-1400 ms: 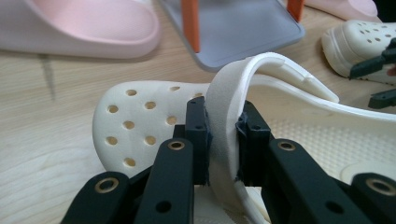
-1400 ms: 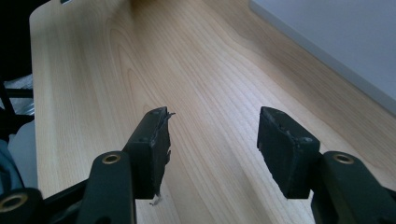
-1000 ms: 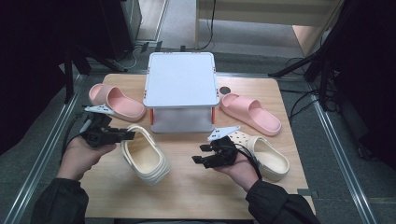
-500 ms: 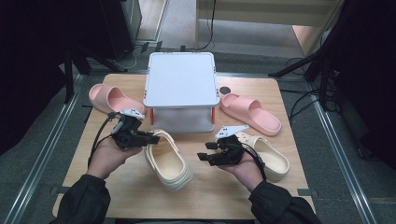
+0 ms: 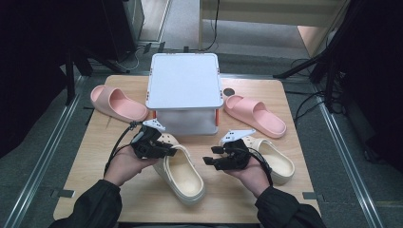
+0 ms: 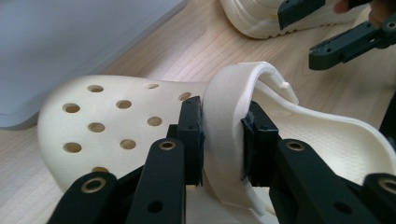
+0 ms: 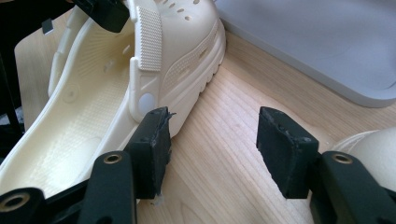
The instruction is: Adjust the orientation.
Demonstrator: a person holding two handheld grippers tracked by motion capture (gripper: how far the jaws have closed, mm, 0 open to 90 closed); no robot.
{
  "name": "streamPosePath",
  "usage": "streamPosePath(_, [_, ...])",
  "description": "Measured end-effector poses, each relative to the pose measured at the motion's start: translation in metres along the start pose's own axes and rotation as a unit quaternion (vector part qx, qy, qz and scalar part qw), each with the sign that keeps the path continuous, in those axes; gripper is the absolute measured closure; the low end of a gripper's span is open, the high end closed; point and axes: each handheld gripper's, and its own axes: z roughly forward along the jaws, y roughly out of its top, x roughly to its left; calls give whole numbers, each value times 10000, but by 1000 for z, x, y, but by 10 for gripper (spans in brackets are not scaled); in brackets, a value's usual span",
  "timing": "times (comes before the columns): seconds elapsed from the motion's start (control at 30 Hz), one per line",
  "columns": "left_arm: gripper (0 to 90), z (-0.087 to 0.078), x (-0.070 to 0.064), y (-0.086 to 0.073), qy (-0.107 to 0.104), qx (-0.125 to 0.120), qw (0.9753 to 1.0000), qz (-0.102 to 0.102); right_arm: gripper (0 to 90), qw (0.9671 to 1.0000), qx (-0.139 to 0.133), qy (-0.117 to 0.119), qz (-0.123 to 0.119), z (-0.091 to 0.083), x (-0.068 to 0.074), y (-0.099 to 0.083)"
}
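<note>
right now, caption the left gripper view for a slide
Left hand-held gripper clamps the strap of a cream perforated foam clog on the wooden table.

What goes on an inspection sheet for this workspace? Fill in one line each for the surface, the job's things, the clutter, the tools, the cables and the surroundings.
Surface: wooden table, pale and dry-looking.
Job's things: cream clog lying near the middle; second cream clog to its right, behind the right hand.
Clutter: two pink slides, one left and one right; white lidded box at the back centre; small dark disc beside it.
Tools: left tool shut on the cream clog's heel strap; right tool open over bare wood beside that clog.
Cables: a black cable trails from the left tool; another loops at the right one.
Surroundings: grey floor, dark stands with cables.
</note>
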Motion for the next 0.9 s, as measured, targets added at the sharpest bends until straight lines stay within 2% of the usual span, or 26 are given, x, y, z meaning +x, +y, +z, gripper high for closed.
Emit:
streamPosePath(0.1, [698,-1,-2,-1,26,-41,9999,96,474,10000,-28,24,13,-1,1,-1])
streamPosePath(0.27, [663,1,-3,-3,-255,38,9995,204,522,9999,-72,109,61,-2,2,-2])
streamPosePath(0.43, [669,-11,-3,0,-201,-259,9992,208,538,9999,-69,123,63,-1,5,-3])
streamPosePath(0.5, [695,-17,1,-2,-97,-323,9993,160,554,9999,-66,119,45,0,6,-3])
streamPosePath(0.6, [785,-24,9,-10,23,-353,9994,-29,604,9998,-32,182,17,2,7,-3])
streamPosePath(0.77, [827,-27,19,-28,253,-483,9982,-267,723,9994,100,339,-51,10,10,-1])
streamPosePath(0.9, [866,-25,23,-38,261,-486,9976,-408,811,9989,105,407,-196,16,11,3])
